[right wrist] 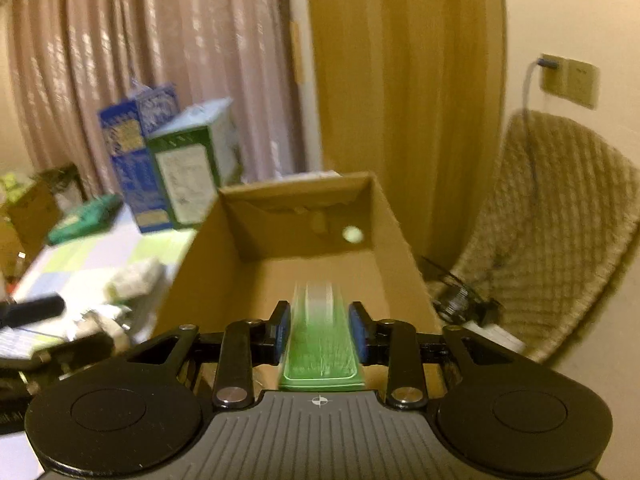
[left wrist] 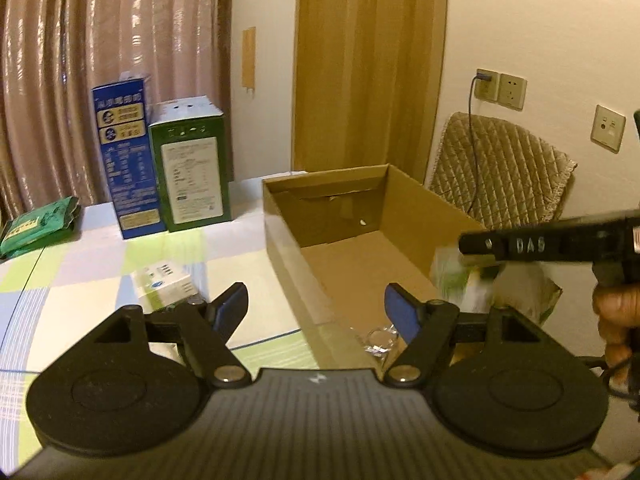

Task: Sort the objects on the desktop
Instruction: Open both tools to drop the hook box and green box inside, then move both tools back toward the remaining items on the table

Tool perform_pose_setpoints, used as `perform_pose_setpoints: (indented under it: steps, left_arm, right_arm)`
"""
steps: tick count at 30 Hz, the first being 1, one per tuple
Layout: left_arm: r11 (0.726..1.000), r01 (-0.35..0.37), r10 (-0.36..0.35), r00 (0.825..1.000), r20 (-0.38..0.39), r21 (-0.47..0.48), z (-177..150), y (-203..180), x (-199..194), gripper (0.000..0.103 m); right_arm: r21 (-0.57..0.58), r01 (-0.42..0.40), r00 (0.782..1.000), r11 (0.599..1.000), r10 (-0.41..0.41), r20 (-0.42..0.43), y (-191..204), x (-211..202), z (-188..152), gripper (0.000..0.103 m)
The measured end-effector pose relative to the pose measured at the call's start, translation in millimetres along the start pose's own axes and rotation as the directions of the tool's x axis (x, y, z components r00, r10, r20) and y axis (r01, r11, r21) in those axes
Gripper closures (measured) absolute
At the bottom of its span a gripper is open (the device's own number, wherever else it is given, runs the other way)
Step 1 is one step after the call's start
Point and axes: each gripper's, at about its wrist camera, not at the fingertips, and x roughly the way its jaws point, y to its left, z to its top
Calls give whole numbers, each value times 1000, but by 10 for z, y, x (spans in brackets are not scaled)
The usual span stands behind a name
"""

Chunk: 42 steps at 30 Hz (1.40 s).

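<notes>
An open cardboard box (left wrist: pixel 416 208) stands on the table; it also shows in the right wrist view (right wrist: pixel 200 264). My right gripper (right wrist: pixel 319 330) is shut on a green and white packet (right wrist: pixel 320 344) and holds it over the box's near end. In the left wrist view the right gripper (left wrist: pixel 476 258) comes in from the right with the blurred packet (left wrist: pixel 456 276) at the box's right wall. My left gripper (left wrist: pixel 316 308) is open and empty above the box's near left corner. A small white carton (left wrist: pixel 166 286) lies on the table left of the box. A clear crinkled wrapper (left wrist: pixel 378 338) lies inside the box.
A tall blue carton (left wrist: pixel 126 160) and a green carton (left wrist: pixel 192 168) stand at the back of the checked tablecloth (left wrist: pixel 72 280). A green pouch (left wrist: pixel 36 226) lies at the far left. A quilted chair (left wrist: pixel 504 176) stands behind the box at the right.
</notes>
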Motion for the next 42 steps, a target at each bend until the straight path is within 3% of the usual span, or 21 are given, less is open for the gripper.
perform_pose_setpoints:
  steps: [1, 2, 15, 28, 35, 42]
  left_arm:
    - [1000, -2, 2, 1000, -2, -4, -14, 23, -21, 31]
    - [1000, -7, 7, 1000, -2, -4, -29, 42, -47, 30]
    - [997, -65, 64, 998, -27, -45, -332, 305, -550, 26]
    - [978, -205, 204, 978, -45, -38, -723, 837, -1412, 21]
    - [962, -268, 264, 962, -72, -51, -975, 1174, -1721, 17]
    - [958, -279, 273, 958, -86, -62, -1071, 1378, -1809, 17]
  right_arm:
    - [-4, 4, 1000, 1000, -4, 12, 18, -14, 18, 43]
    - [-2, 8, 1000, 1000, -8, 24, 28, -43, 29, 41]
    - [73, 6, 999, 997, -10, 47, 155, -694, -161, 36]
    - [46, -117, 992, 992, 114, 46, 1004, -1290, -516, 9]
    - [17, -163, 986, 986, 164, -43, 1374, -1249, -881, 6]
    - [-26, -187, 980, 982, 184, -80, 1611, -1200, -1054, 6]
